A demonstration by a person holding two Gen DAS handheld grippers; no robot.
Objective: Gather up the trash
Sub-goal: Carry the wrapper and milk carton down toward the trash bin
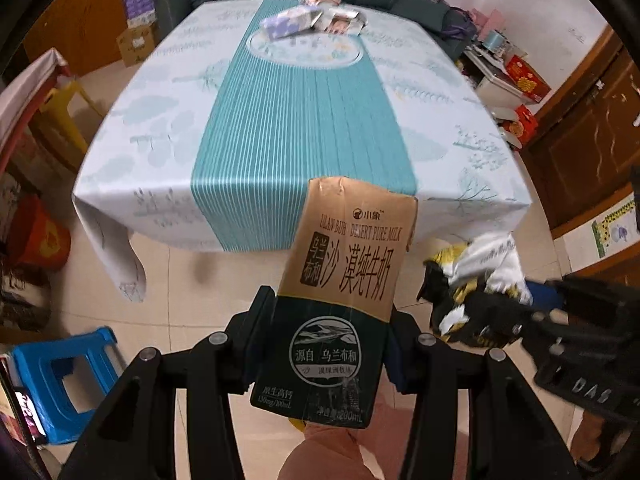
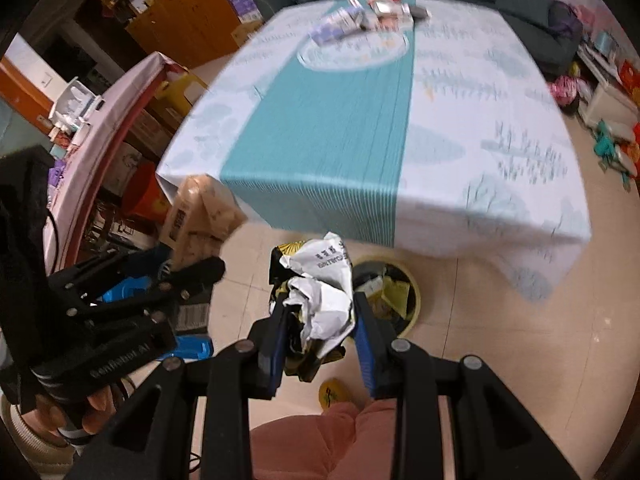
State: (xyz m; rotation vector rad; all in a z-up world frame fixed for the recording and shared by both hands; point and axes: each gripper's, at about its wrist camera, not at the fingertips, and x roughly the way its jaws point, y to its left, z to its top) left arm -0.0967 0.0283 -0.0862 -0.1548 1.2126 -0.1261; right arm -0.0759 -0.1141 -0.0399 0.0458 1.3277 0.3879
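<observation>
My left gripper (image 1: 320,344) is clamped on a milk carton (image 1: 340,292), its pads pressing the dark green lower half from both sides. The carton stands nearly upright between the fingers, its tan upper half rising above the fingertips and tilting a little to the right, with the top flap creased and torn. It hangs in the air in front of the near edge of the counter (image 1: 168,120), over the tiled floor (image 1: 192,280).

My right gripper (image 2: 320,320) is closed on a crumpled wrapper (image 2: 320,300), a white, black and yellow wad squeezed between the blue-padded fingers, bulging up above the fingertips. In the left view the same wrapper (image 1: 480,276) sits just to the right of the carton, near it but apart.

Just beyond and to the right of the wrapper, on the floor below the counter's front edge, stands a yellow-rimmed trash bin (image 2: 412,304) with a dark liner and scraps already inside. The wrapper is held above the floor just left of the bin's rim.

At the far end of the counter, on the teal runner, lies a cluster of packets (image 1: 312,20), among them a purple-and-white pack; they are too blurred to name more closely. A blue stool (image 1: 60,380) stands on the floor to my lower left.
</observation>
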